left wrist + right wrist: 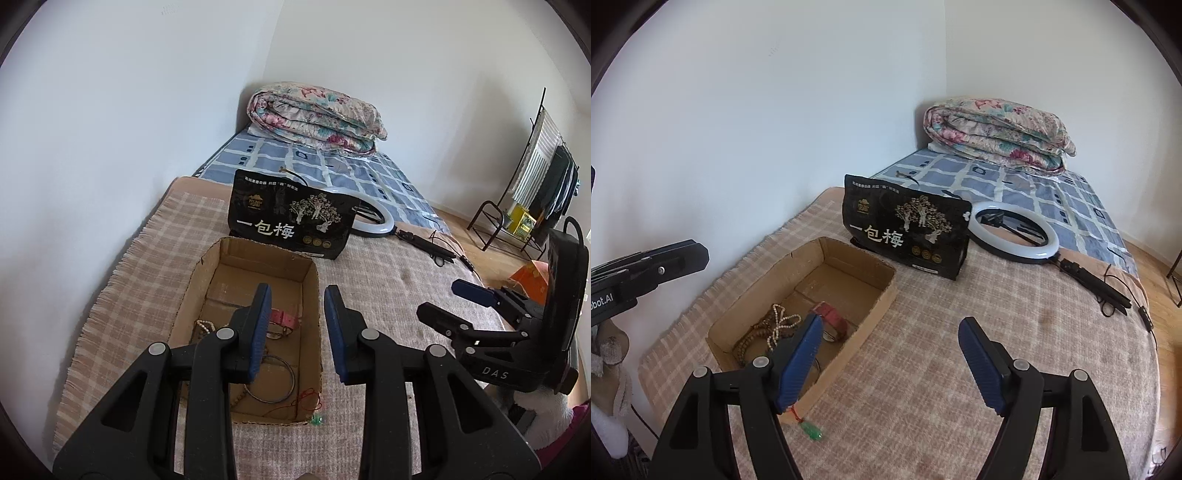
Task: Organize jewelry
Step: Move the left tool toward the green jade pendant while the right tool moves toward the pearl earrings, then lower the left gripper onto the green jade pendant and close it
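1. Hovering over the cardboard box [258, 332], the left gripper [297, 332] has its blue pads set narrowly apart with nothing between them.
2. The right gripper [890, 365] stands with its jaws wide and empty above the checked blanket [942, 350], just beside the box's long wall; it also shows at the right edge of the left wrist view.
3. The box lies open-topped on the blanket, in front of a black snack bag [907, 229] printed with gold trees (the bag stands upright, close behind the box's far end).
4. Inside the box are a string of brown beads [753, 332], a pale bead strand [781, 325] lying across it, a pink watch strap [284, 319] and a metal bangle [273, 380].
5. A red cord [306, 398] runs over the box's near corner, and its green pendant [812, 431] lies outside on the blanket, just beside the box wall.
6. A white ring light [1015, 232] with its folded stand lies on the blanket to the right of the bag.
7. Farther back, a folded floral quilt [997, 133] rests on a blue checked sheet [1015, 184] in the corner of the room.
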A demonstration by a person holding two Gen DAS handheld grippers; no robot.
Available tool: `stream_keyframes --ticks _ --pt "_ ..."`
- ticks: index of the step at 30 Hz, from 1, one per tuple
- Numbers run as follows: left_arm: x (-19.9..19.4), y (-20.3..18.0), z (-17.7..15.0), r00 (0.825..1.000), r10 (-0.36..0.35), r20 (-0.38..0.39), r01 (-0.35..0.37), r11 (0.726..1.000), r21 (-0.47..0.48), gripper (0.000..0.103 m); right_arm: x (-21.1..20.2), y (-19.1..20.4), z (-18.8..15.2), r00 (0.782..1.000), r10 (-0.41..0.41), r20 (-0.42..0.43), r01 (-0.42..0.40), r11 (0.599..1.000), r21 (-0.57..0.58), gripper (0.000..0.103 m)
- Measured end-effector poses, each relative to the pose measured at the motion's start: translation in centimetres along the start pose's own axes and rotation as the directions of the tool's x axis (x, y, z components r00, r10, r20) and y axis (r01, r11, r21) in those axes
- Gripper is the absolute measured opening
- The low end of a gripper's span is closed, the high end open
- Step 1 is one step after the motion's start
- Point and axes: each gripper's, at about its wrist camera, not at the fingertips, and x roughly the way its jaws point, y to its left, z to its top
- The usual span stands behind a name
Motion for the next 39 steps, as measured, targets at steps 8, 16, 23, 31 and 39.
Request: stream_keyframes --ticks 8,16,23,31,39 --pt "-0.5 -2.5 -2.1 0.999 -0.032 -0.027 0.033 0.999 0.036 0.029 -5.5 -5.3 -3.8 0.997 -0.075 0.007 0.075 0.995 0.068 0.085" --pt "-1.0 -4.4 -5.1 0.998 -0.039 -0.05 0.042 0.997 0.06 0.029 -9.6 -11.0 -8.5 0.992 -0.124 -0.01 0.124 0.98 0.156 0.085" --pt "-1.5 -5.2 -8.6 0.997 -0.027 -0.074 0.03 0.998 0.047 0.029 -10.2 -14.4 -12.3 0.992 -0.124 -0.029 0.128 0.971 0.203 0.085" --pt "-0.7 -5.6 -13.8 0.995 0.025 -0.1 -0.026 1.0 -0.011 0.029 -7.3 -15.2 -15.2 0.998 -0.041 -0.052 0.05 0.984 0.172 0.084" --pt "3.4 -5.6 -17.3 0.981 0.123 -0.151 -0.149 0.974 -0.171 0.029 -3.7 -15.0 -16.6 0.996 -0.006 -0.092 0.016 0.993 0.115 0.081"
